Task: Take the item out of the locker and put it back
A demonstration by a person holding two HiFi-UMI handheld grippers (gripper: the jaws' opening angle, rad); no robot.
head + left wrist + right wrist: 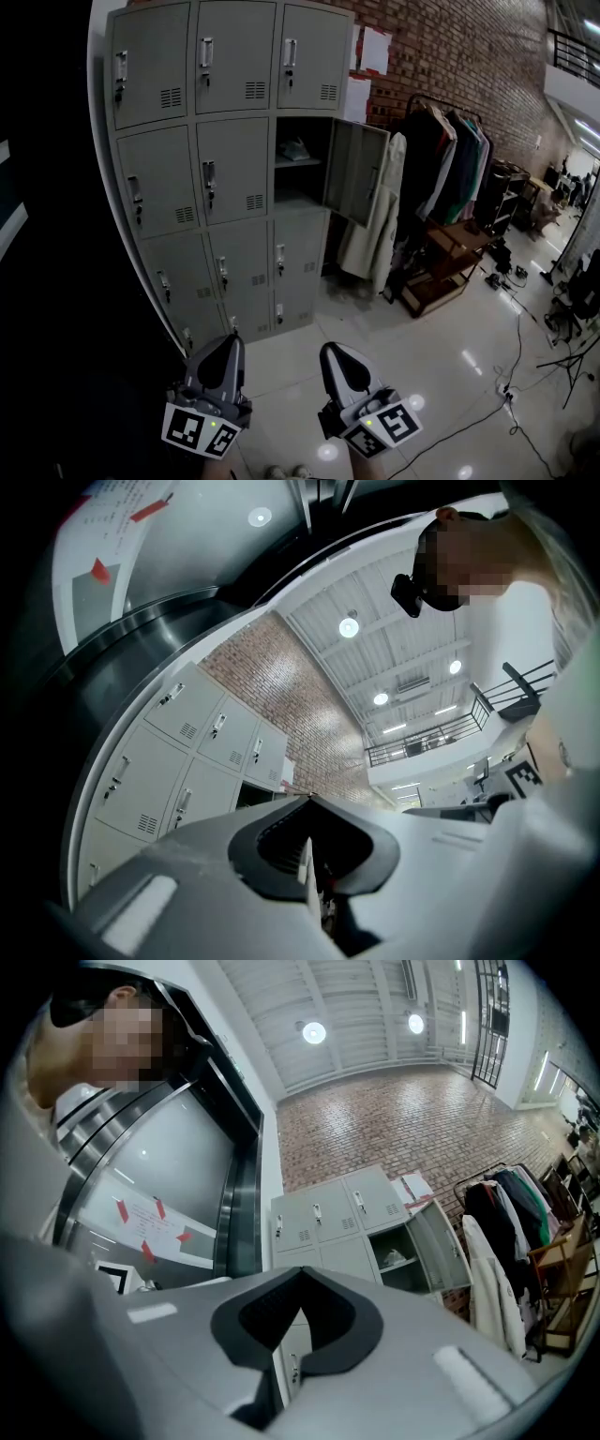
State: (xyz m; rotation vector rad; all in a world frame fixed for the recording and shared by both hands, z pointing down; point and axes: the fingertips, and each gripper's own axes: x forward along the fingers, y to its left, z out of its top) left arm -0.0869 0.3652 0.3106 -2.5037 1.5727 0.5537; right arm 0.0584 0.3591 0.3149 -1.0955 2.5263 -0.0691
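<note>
Two grippers sit low in the head view, both clenched on nothing. The left gripper (pixel 229 339) is at btm left and the right gripper (pixel 335 349) is just beside it. Both tips aim at the grey locker bank (pixel 225 169), which is far ahead and well apart from them. Each gripper's own view agrees: jaws meet at the tip w/ nothing btwn.

The item (pixel 294 149) is pale and lies on the shelf of the open compartment (pixel 302 183) in the right column, 2nd row from top. Its door (pixel 354 171) is swung out to the right.

Head view only:
- marker cubes (pixel 202 429) on the grippers
- glossy floor (pixel 422 347) w/ cables (pixel 517 375)
- full clothes rack (pixel 441 159) right of the lockers, w/ a pale coat (pixel 380 220) hanging nearest the door

Left gripper view only:
- balcony railing (pixel 441 738) up high
- round ceiling lamps (pixel 349 627)
- the person above at right

Right gripper view only:
- sheet w/ red arrows (pixel 150 1222) on a shiny curved panel left of the lockers

The right gripper view also catches the item on its shelf, the door and the rack.

Hard to tell:
- What kind of item it is; it is too small.
- The space under the shelf is dark.
- In the left gripper view the gripper's body covers most of the open compartment, so the item doesn't show.
- The head view's left side is black.
</note>
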